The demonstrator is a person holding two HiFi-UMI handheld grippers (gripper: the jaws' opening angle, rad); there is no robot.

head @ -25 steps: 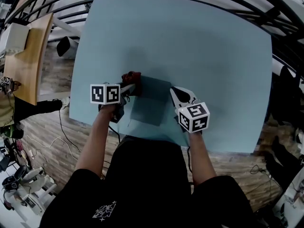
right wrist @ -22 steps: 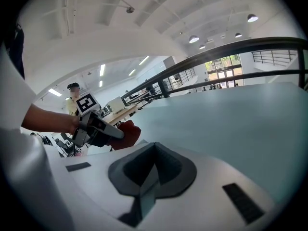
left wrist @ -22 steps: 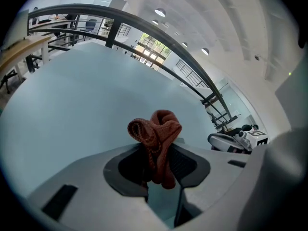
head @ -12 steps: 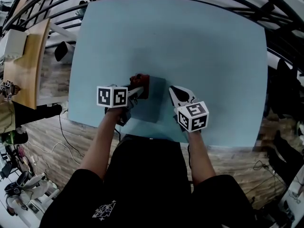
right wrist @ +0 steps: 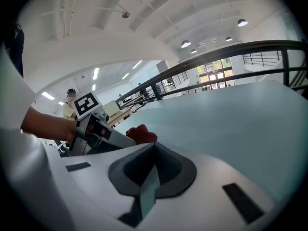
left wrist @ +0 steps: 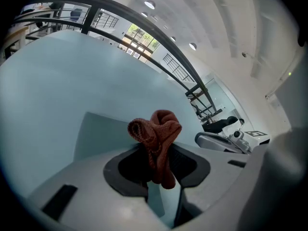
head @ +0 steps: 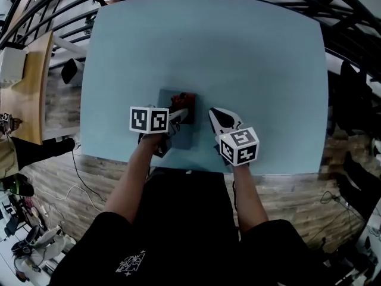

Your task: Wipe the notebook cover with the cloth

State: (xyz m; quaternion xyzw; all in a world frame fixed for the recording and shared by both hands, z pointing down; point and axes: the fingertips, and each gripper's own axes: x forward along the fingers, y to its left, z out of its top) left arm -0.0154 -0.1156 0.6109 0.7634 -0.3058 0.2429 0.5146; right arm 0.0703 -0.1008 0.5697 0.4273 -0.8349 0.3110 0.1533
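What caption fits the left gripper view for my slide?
Left gripper shut on a bunched red cloth over the grey-blue notebook.

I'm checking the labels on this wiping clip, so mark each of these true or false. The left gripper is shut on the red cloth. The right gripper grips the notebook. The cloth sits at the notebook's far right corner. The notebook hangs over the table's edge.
1. The left gripper is shut on the red cloth: true.
2. The right gripper grips the notebook: false. Its jaws are together with nothing between them, and it is to the right of the notebook.
3. The cloth sits at the notebook's far right corner: true.
4. The notebook hangs over the table's edge: false. It lies wholly on the table, near the person's side.
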